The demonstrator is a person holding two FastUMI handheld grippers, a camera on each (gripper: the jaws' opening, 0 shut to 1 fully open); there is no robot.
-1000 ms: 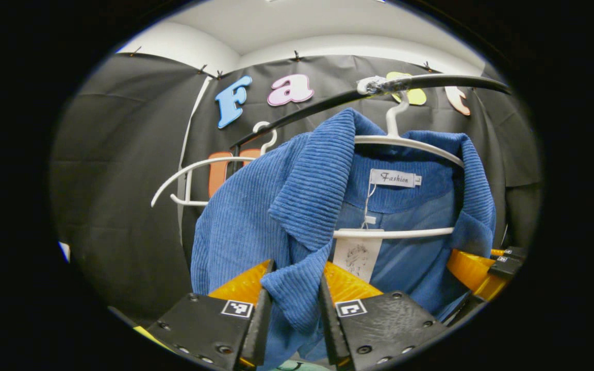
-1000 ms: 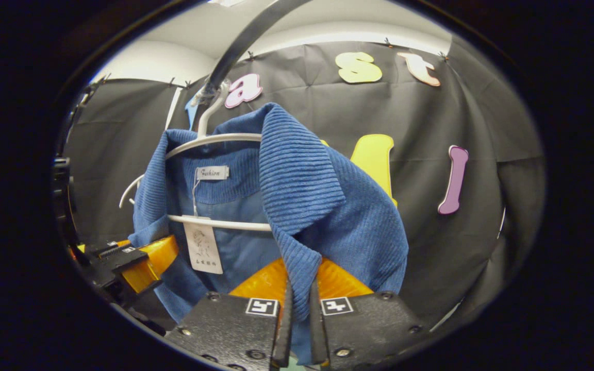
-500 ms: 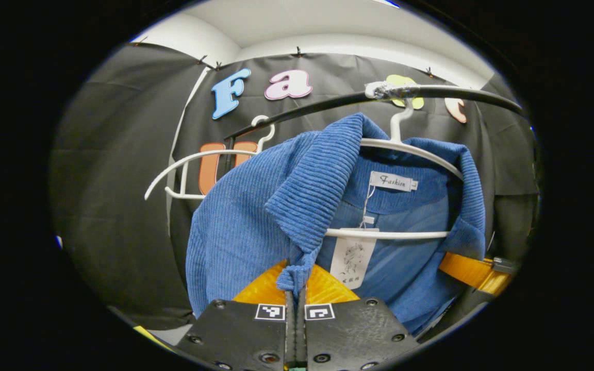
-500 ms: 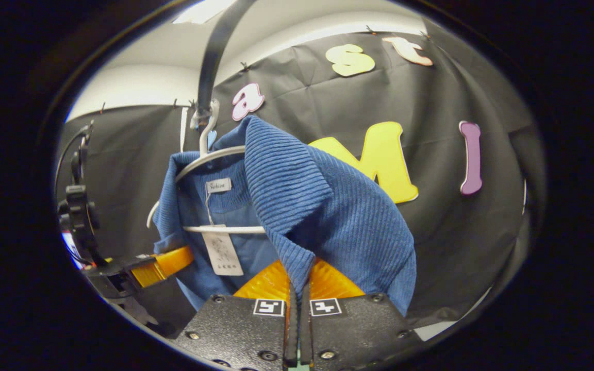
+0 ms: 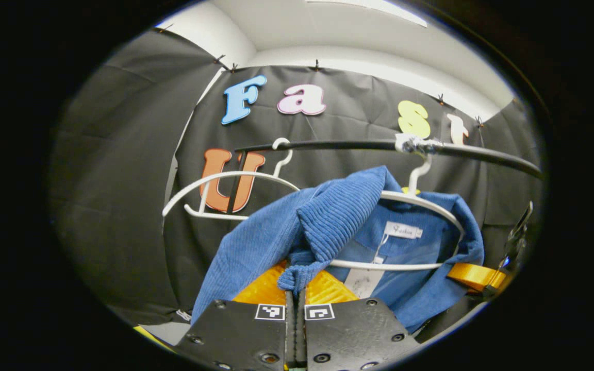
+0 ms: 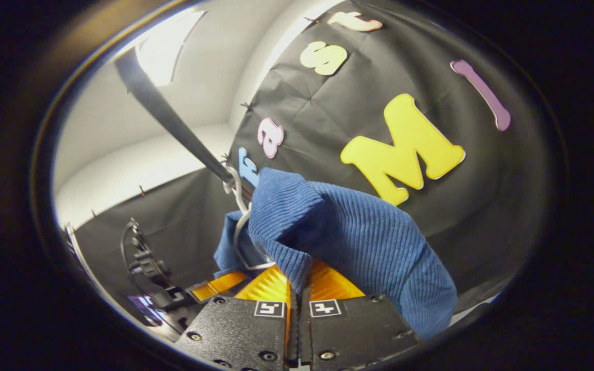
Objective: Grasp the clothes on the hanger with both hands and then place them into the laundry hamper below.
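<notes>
While both lapels are being pulled lower in frame than a second ago, the left hand-held gripper (image 5: 295,288) and right hand-held gripper (image 6: 297,296) are pinching the blue corduroy jacket (image 5: 276,242), which is sliding off the white hanger (image 5: 421,198) at centre.

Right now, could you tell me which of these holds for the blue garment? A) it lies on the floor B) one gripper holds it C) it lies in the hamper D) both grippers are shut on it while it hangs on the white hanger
D: the left gripper and the right gripper each pinch an edge of the blue garment, which hangs on the white hanger.
</notes>
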